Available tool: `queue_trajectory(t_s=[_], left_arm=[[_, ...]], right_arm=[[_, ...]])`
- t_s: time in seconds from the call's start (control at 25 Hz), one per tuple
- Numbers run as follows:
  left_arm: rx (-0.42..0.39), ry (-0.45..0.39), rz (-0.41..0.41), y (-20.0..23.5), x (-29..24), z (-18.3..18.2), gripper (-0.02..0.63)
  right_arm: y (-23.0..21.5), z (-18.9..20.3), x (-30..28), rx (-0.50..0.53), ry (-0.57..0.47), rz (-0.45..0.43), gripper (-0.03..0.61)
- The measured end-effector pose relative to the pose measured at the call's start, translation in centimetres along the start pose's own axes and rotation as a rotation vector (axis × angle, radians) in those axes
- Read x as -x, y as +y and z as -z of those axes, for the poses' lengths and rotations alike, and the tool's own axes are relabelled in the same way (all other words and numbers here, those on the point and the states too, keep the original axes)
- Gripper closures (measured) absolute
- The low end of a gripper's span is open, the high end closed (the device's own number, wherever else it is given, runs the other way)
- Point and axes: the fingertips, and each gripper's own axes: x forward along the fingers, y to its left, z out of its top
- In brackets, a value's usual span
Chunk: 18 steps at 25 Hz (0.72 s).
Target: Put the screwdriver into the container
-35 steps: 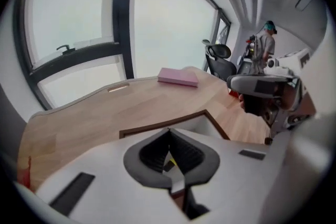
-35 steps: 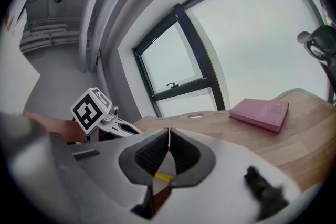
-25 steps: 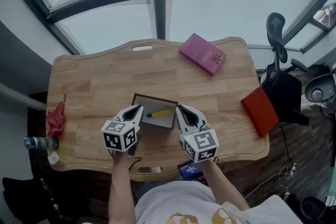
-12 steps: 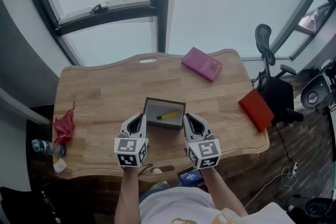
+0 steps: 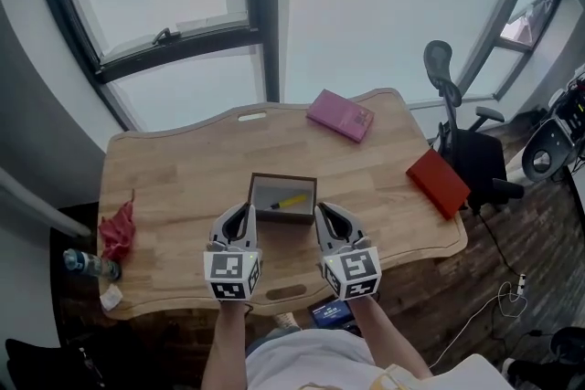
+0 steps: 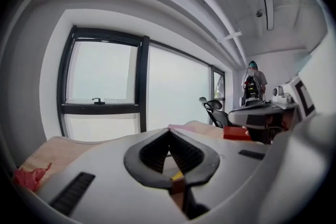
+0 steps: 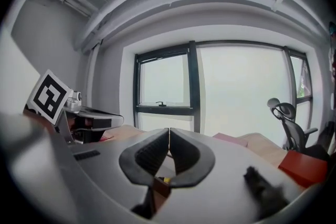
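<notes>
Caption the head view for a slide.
Screwdriver lies in the box; left gripper and right gripper, both shut, hover near it.

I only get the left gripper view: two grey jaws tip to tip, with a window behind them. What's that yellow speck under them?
Observer: Most likely what the head view shows: a yellow screwdriver lying inside the open brown container on the table.
Operator: Is the other gripper holding anything?
Observer: No. In the right gripper view the right gripper is shut, with nothing between its jaws.
Operator: Is there anything off to the side that I miss?
Observer: A plastic bottle by the table's left edge, just past the red cloth.
</notes>
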Motion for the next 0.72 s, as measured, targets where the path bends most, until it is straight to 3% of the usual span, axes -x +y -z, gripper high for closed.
queue_trajectory(t_s=[0.32,0.6,0.72], left_arm=[[-0.037,0.014,-0.049,-1.5,0.7,0.0,0.600],[0.063,0.075,-0.102,-0.7,1.3,1.6,0.600],[0.066,0.075,-0.110,-0.7,1.2,1.7,0.601]], right_arm=[[-0.4,-1.3,0.8,0.034,-0.032,-0.029,0.546],[-1.2,-1.3,1.8,0.035,-0.031,-0.035,0.546],[-1.7,-1.1,2.3,0.036,-0.034,-0.033,0.546]])
